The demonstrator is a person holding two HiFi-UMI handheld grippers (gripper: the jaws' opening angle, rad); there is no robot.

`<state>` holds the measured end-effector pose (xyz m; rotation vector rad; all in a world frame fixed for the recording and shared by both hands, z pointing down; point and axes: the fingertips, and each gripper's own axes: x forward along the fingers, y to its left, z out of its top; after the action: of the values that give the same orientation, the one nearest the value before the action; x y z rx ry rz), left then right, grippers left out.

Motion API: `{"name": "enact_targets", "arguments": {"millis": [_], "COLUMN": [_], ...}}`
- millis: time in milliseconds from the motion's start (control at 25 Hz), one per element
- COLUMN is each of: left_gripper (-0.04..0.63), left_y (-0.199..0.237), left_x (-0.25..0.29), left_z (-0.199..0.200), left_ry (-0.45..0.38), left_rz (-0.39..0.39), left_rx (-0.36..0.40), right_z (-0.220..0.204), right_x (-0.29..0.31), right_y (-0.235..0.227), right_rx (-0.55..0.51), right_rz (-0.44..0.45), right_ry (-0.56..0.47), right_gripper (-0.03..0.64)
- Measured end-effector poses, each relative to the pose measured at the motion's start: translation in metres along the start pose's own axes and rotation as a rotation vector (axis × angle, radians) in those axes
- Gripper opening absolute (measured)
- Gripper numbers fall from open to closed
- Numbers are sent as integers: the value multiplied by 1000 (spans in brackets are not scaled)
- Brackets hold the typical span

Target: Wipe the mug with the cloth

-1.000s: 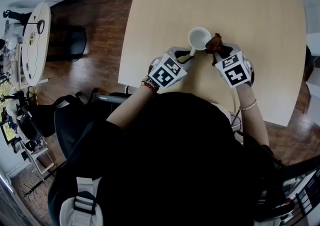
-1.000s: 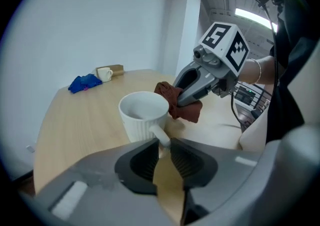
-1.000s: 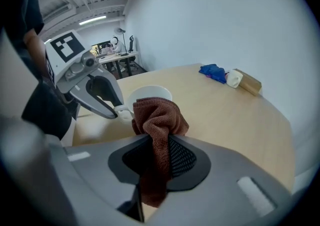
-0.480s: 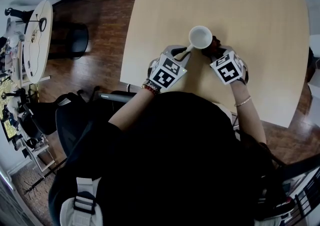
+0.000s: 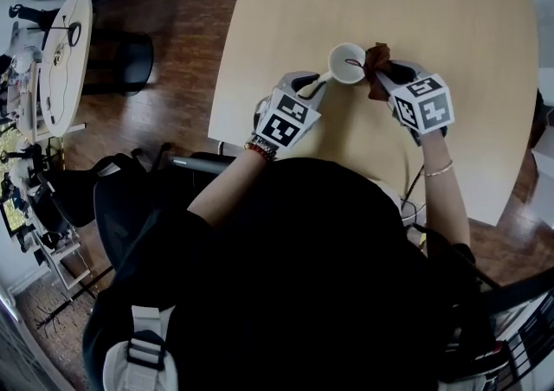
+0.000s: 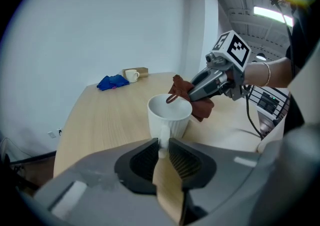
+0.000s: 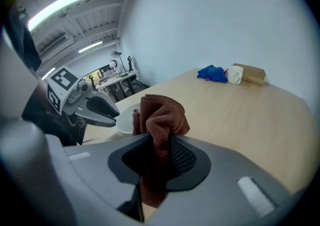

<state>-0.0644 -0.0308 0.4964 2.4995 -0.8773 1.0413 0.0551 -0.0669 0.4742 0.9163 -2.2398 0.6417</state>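
A white ribbed mug stands upright on the light wood table. My left gripper is shut on its handle from the near left. Its jaws have just been closing and then easing open a little, with the handle still pinched between the pads. My right gripper is shut on a bunched brown cloth at the mug's right. In the left gripper view a corner of the cloth hangs over the mug's rim. The cloth rises out of the jaws of the right gripper.
At the table's far end lie a blue cloth, a second white mug and a brown box. The table's left edge runs close to my left gripper. A round side table stands on the floor at the left.
My right gripper pushed the cloth in against the mug's side, then swung back right and up, so the cloth now sits at the rim. The left gripper shifted slightly with the mug.
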Motion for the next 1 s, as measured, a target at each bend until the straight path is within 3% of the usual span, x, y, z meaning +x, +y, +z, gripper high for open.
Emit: {"name": "enact_targets", "arguments": {"millis": [200, 480, 640, 840, 1000], "left_gripper": [64, 66, 66, 66, 66], "left_y": [5, 6, 7, 5, 7], "left_x": [8, 10, 11, 13, 14], "left_z": [0, 3, 8, 5, 3], "left_ry": [7, 12, 6, 7, 13], "left_rz": [-7, -3, -4, -13, -14], "left_rx": [-1, -9, -14, -12, -8], "right_z": [-18, -46, -29, 10, 25], "right_x": [27, 58, 44, 23, 30], "right_y": [-13, -17, -25, -30, -31], "right_rx": [85, -87, -88, -50, -61], "right_rz": [43, 11, 46, 150, 232], "right_ry": [38, 221, 171, 49, 58], "right_gripper": [78, 78, 78, 78, 78]}}
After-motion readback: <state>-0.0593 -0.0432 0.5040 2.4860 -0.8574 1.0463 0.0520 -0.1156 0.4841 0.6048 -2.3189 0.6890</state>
